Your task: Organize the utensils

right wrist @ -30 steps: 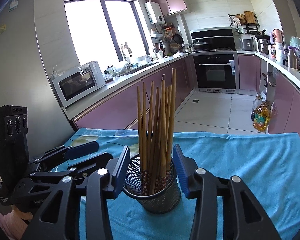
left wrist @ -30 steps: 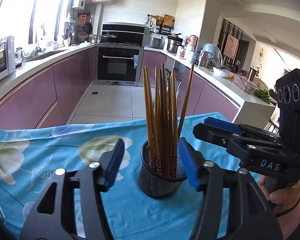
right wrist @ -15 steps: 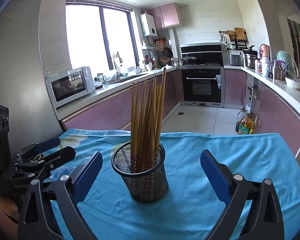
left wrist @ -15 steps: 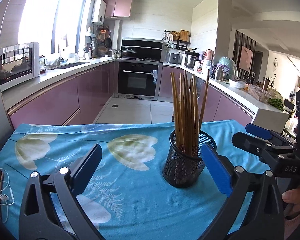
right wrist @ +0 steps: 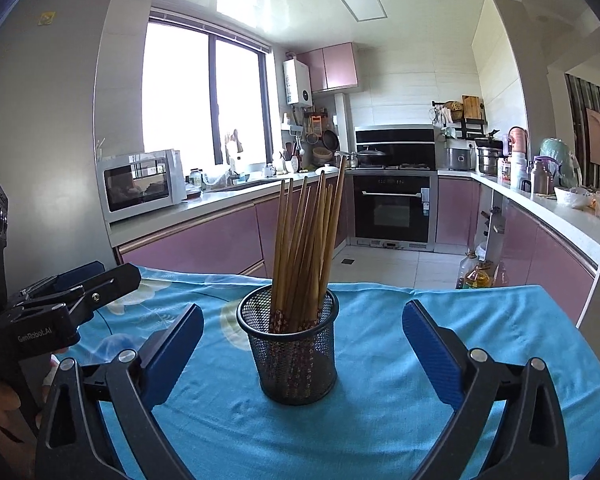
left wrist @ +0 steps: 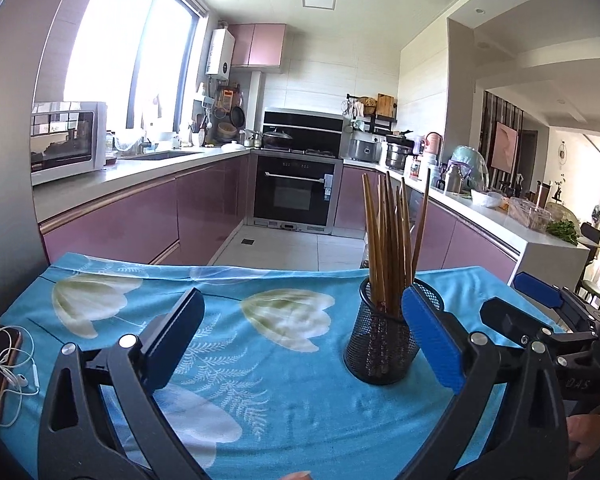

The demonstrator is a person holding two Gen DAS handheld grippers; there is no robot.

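Both claws hang released over the blue cloth [right wrist: 380,400], jaws spread wide and empty. The mesh cup [right wrist: 292,344] of chopsticks [right wrist: 304,236] stands upright ahead of the right claw [right wrist: 300,344], centred between its fingers but beyond their tips, touching neither. For the left claw [left wrist: 300,344] the cup [left wrist: 380,348] sits behind its right finger. A phone [left wrist: 0,376] with earphones lies off its left finger. Judged from here, pulling straight back keeps the cup from tipping.
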